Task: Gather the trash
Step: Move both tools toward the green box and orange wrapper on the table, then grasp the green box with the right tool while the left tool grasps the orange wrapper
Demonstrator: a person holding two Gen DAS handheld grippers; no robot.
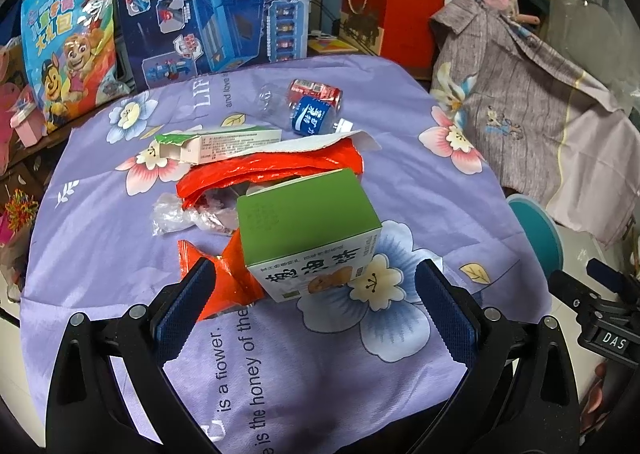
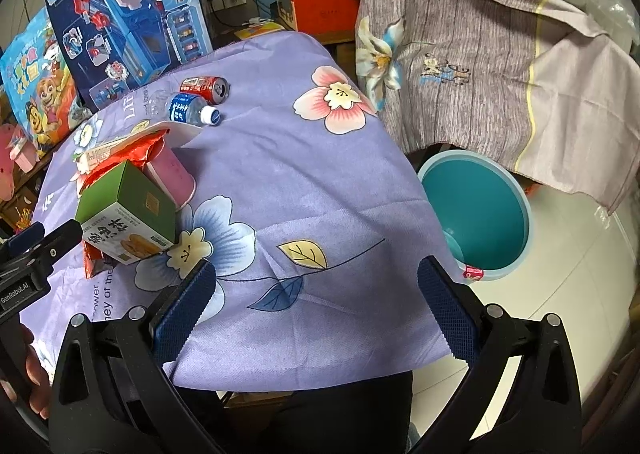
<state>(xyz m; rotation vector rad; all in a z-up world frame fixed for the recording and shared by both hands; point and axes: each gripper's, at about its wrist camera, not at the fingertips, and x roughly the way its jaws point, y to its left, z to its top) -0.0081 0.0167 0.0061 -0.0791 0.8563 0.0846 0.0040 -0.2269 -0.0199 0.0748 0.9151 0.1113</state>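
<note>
Trash pile (image 1: 256, 173) partly hidden behind green box (image 1: 304, 230); both grippers (image 1: 316, 282) (image 2: 316, 282) spread, empty.

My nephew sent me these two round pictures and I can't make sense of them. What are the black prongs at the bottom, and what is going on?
Each picture comes from a fisheye camera mounted on hand-held tongs, looking along the two fingers. The left tongs and right tongs are both open and hold nothing. On the purple flowered cloth lies rubbish: a green box, red wrappers, a water bottle and a red can. A teal bin stands on the floor beside the table.
</note>
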